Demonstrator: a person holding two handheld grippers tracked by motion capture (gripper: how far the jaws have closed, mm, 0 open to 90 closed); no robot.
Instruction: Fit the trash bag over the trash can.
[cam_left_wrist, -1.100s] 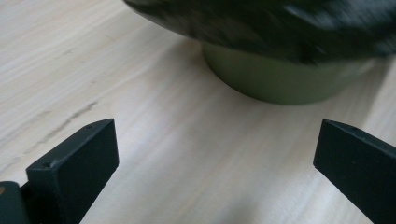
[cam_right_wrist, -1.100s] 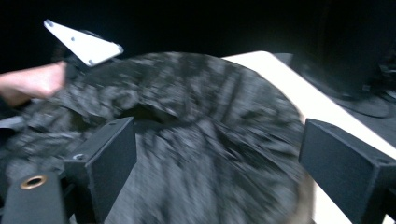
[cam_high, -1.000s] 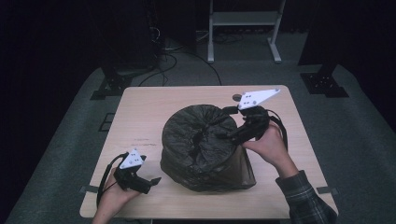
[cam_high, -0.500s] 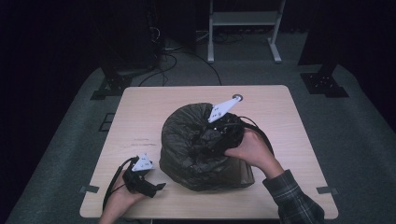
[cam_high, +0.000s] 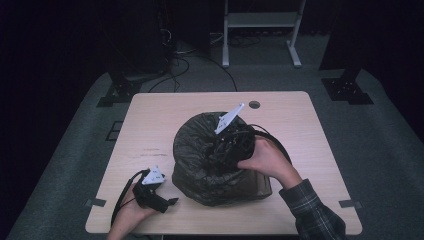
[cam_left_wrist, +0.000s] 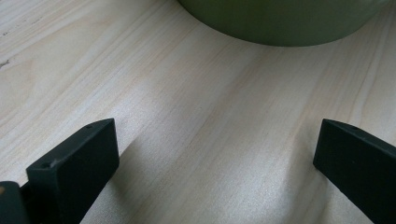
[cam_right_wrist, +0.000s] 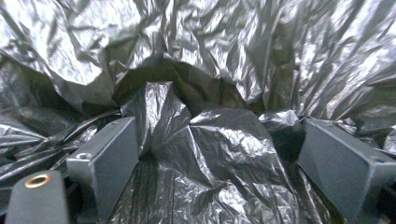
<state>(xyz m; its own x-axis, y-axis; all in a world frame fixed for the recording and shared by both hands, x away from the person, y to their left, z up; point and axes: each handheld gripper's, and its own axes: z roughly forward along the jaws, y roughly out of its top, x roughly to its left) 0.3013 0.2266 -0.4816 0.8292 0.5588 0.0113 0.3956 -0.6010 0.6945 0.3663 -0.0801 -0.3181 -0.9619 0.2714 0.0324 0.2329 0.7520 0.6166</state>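
My right gripper (cam_right_wrist: 219, 154) is down in the black bin bag (cam_high: 200, 150) at mid-table, jaws spread wide around crumpled plastic, gripping nothing. My left gripper (cam_left_wrist: 215, 154) rests spread apart on the table (cam_high: 165, 115), just beside the bag's bin.

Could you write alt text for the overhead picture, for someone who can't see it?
A person's right gripper reaches into a crumpled black bag lining a bin on a wooden table. The left gripper rests on the table beside the bin, near the front edge.
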